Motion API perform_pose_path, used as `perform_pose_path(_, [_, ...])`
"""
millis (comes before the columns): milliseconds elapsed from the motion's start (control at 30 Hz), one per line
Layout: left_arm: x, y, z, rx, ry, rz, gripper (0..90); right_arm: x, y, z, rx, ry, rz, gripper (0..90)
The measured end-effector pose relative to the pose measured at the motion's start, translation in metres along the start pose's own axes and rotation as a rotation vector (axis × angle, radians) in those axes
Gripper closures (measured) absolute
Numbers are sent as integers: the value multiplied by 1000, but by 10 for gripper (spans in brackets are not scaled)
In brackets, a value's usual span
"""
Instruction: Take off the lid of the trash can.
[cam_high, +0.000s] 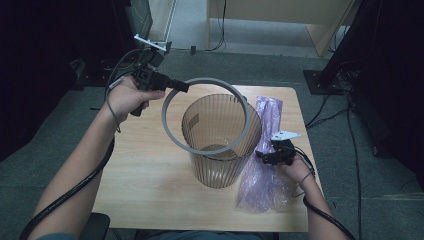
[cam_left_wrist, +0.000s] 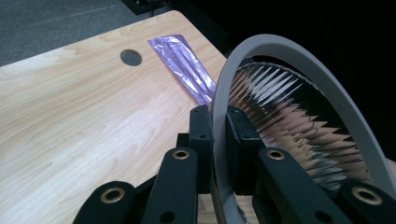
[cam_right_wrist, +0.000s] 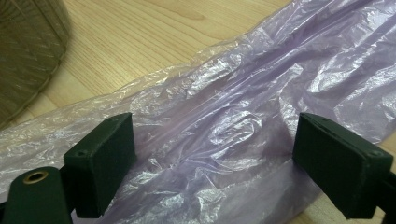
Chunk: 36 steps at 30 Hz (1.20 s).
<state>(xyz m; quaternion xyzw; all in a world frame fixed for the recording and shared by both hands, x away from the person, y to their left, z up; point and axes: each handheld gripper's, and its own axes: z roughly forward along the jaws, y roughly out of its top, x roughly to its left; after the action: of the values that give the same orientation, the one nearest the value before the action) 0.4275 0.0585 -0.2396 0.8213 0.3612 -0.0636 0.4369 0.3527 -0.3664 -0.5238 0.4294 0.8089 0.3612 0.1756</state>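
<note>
— Item: grey ring (cam_high: 172, 131)?
— Stiff, light; left gripper (cam_left_wrist: 218, 140) clamped on its rim, raised tilted over the ribbed bin (cam_high: 220, 165).
— Item: purple bag (cam_right_wrist: 224, 135)?
— Thin, slippery, limp; lies flat beside the bin. Right gripper (cam_right_wrist: 212, 163) spread wide above it, seemingly not touching. Pinch a crease.

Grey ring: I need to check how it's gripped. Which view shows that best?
The left gripper view: the left gripper clamps the grey ring edge-on. The high view shows it tilted above the bin.
</note>
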Motion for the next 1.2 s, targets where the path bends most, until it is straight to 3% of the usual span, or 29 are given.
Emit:
perform_pose_path(167, [3, -4, -8, -11, 9, 2, 821, 0, 0, 0, 0, -5, 2, 127])
perform_pose_path(1200, [30, -31, -51, -64, 47, -73, 818, 1, 0, 0, 0, -9, 9, 126])
